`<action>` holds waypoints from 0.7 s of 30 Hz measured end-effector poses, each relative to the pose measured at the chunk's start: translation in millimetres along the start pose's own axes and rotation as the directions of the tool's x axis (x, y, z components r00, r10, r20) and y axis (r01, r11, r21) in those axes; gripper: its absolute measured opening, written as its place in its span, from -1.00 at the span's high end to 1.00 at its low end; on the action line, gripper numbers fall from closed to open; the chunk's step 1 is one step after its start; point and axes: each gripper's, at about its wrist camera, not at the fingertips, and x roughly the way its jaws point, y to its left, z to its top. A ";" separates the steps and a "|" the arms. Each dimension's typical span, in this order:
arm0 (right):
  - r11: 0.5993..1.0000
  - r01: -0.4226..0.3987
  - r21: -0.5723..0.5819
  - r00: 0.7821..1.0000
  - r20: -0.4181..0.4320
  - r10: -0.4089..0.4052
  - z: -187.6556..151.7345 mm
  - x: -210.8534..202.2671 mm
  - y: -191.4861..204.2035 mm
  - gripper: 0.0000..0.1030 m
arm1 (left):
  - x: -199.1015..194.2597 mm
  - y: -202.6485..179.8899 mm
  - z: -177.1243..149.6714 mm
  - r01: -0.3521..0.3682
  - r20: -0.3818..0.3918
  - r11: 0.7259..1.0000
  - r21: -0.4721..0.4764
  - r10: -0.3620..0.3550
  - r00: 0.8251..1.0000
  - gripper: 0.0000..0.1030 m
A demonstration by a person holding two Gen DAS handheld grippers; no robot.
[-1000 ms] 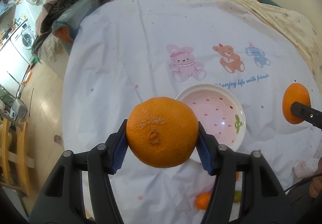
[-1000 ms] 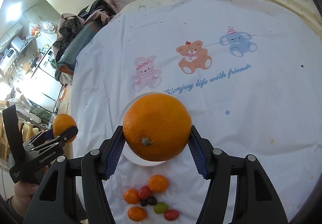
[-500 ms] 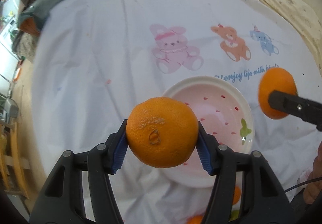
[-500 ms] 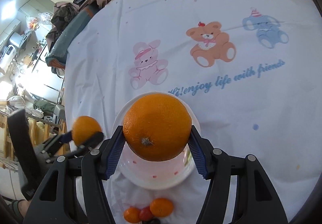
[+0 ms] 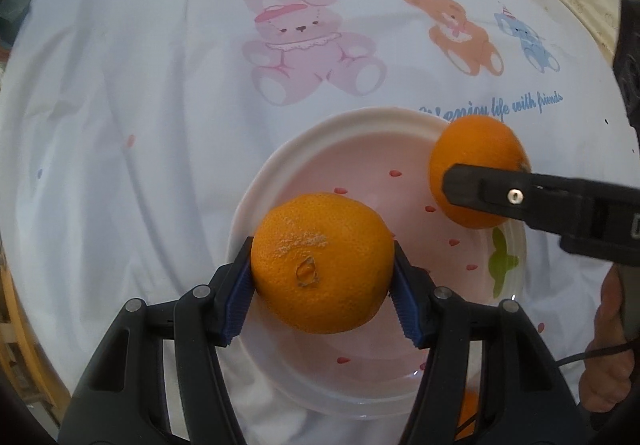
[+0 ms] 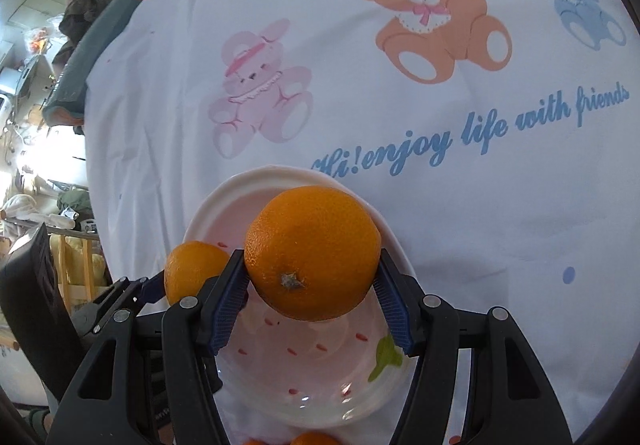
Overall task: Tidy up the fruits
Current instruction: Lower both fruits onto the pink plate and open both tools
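Oranges, two: one per gripper, both over the pink bowl (image 5: pixel 280 181). Left gripper (image 5: pixel 322 285) is clamped on the scarred orange (image 5: pixel 322 263), blue pads (image 5: pixel 238 299) pressed to its flanks; a pale rough patch and a small pit face the camera. This fruit hangs above the near-left part of the bowl. Right gripper (image 6: pixel 312 295) is clamped on the smooth orange (image 6: pixel 312 253), stem end toward the camera, above the bowl's far half. In the left wrist view the smooth orange sits over the bowl's right rim, with one black finger (image 5: pixel 520 201) crossing in front of it. Whether either fruit touches the bowl cannot be told. Bowl is white-rimmed, with red flecks and a green leaf mark (image 6: pixel 384 359), and rests on a white cloth (image 6: pixel 460 205) printed with bears. A bare hand (image 5: pixel 608 337) shows at the right edge.
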 end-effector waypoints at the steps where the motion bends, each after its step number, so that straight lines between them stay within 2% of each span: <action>1: 1.000 -0.005 0.004 1.000 -0.007 0.005 1.2 2.5 -0.8 -0.25 | 1.0 -1.4 0.8 0.008 0.000 1.000 0.004 -0.008 1.000 -0.12; 9: 0.999 -0.038 0.023 0.999 -0.026 0.039 3.4 11.0 -1.4 -0.26 | 12.2 -7.4 0.4 0.018 -0.035 1.000 0.012 -0.018 0.999 -0.13; 14: 0.996 -0.070 0.049 0.997 -0.042 0.072 2.6 14.2 -5.9 -0.29 | 13.3 -11.4 0.1 0.025 -0.032 0.999 0.039 -0.024 0.999 -0.16; 15: 0.995 -0.078 0.059 0.996 -0.044 0.080 2.5 15.4 -6.5 -0.29 | 13.0 -11.6 0.4 0.023 -0.028 0.999 0.039 -0.022 0.999 -0.19; 18: 0.991 -0.111 0.073 0.993 -0.029 0.114 2.8 12.3 -7.6 -0.29 | 5.9 -9.9 1.4 0.027 0.008 0.999 0.032 -0.027 1.000 -0.51; 21: 0.994 -0.107 0.037 0.994 -0.006 0.107 5.8 3.7 -2.4 -0.34 | 2.8 -9.7 1.2 0.033 0.016 0.999 0.037 -0.033 0.999 -0.62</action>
